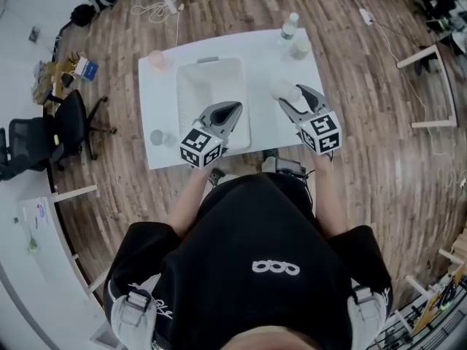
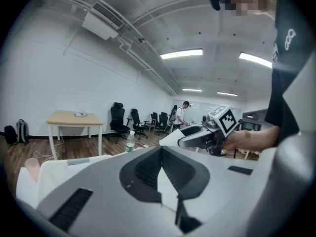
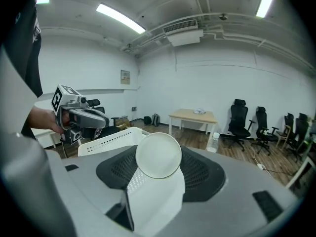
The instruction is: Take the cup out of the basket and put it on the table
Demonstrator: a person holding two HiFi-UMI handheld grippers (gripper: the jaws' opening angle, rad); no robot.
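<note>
We see the left gripper (image 1: 235, 108) over the near right corner of the basket (image 1: 180, 100), its jaws brought together at the tips with nothing between them. To the right of the basket, clear of its wall, the right gripper (image 1: 290, 95) is clamped on the white cup (image 3: 158, 155). The right gripper view shows the cup wedged between the two jaws, one round end turned toward the camera. The cup is out of the basket and over the white table (image 1: 162, 104). We cannot tell whether it touches the tabletop. A small clear cup (image 1: 157, 137) stands to the near left of the basket, near the table edge. Beyond the basket's far left corner sits a pink cup (image 1: 157, 58). Beyond its far right corner are a pale jar (image 1: 299, 47) and, farther still, a plastic bottle (image 1: 290, 26).
</note>
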